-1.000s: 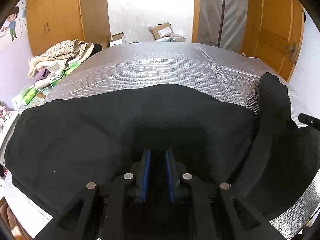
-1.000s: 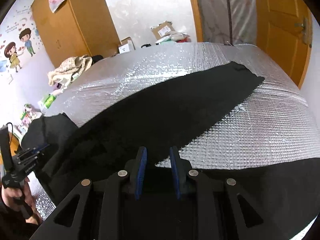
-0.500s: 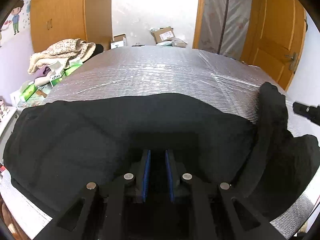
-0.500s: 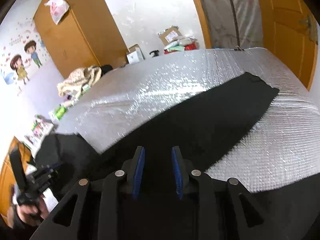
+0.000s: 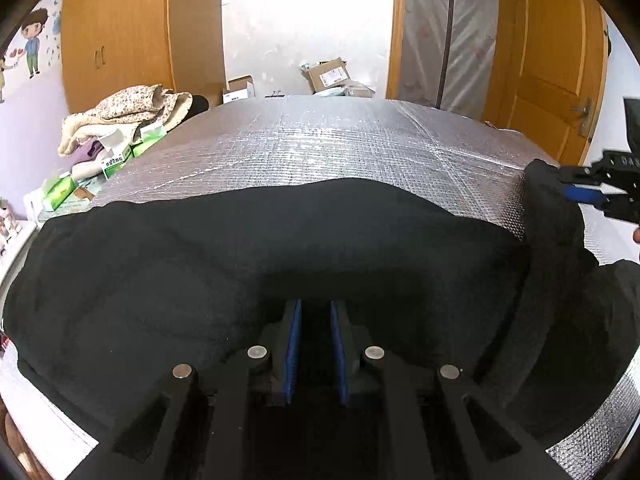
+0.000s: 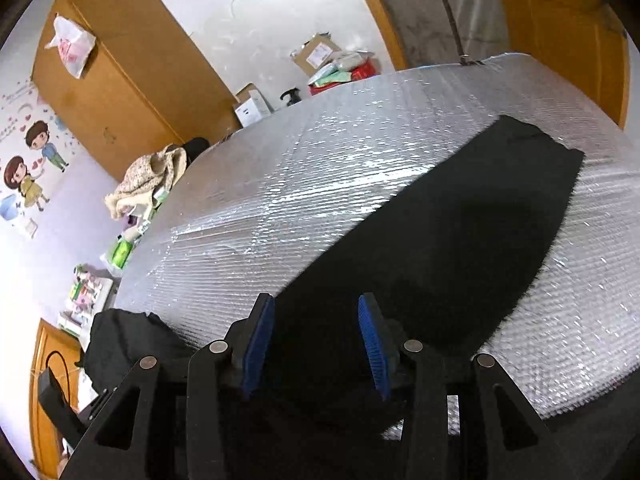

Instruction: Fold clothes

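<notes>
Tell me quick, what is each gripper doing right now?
Left gripper: jaws close together over the black garment; cannot tell if it grips.
Right gripper: open, jaws just opening, nothing pinched; the garment lies under it.

A plain black garment (image 5: 240, 264) spreads ahead of the left gripper's (image 5: 315, 312) blue-padded black jaws, over a silver quilted foil cover (image 5: 320, 140). Beyond lie orange-brown wooden cupboards (image 5: 120, 32) and a beige blanket (image 5: 128, 112), possibly flower-printed. The right gripper (image 6: 316, 312) is black with blue pads too; left of its jaws, a lilac wall carries cartoon stickers (image 6: 28, 172).
</notes>
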`<state>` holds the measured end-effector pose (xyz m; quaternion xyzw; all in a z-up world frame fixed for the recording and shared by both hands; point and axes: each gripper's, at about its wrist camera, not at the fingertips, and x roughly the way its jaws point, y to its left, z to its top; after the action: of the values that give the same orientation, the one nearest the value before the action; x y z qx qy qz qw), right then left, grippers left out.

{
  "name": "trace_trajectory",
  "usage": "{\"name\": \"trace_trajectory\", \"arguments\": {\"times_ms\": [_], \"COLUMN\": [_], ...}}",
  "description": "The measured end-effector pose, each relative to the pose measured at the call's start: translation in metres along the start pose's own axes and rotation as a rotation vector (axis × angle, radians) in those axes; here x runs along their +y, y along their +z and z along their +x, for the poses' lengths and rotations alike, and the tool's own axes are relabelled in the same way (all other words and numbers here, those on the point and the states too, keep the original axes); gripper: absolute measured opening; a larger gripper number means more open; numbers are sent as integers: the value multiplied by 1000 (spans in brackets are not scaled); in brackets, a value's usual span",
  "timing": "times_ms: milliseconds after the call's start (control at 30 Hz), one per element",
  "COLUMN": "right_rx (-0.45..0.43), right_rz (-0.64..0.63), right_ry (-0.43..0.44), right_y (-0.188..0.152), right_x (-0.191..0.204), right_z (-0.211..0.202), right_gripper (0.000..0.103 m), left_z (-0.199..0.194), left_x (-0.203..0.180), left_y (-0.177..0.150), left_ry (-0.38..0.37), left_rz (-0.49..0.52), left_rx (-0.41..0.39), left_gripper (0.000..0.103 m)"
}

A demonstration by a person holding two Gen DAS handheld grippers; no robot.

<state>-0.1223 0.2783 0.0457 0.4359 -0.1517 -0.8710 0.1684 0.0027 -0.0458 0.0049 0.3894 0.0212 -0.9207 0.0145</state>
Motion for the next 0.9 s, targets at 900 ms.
{"name": "trace_trajectory", "arguments": {"times_ms": [900], "right_rx": [-172], "right_rz": [-41], "right_ry": [55], "right_y": [11], "right_x": [27], "right_z": [-28], "right_gripper": [4], "left_z": [-2], "left_x": [13], "left_y": [1], "left_ry": [-83], "left_rz": [-57], "left_rx": [-1], "left_gripper": [15]}}
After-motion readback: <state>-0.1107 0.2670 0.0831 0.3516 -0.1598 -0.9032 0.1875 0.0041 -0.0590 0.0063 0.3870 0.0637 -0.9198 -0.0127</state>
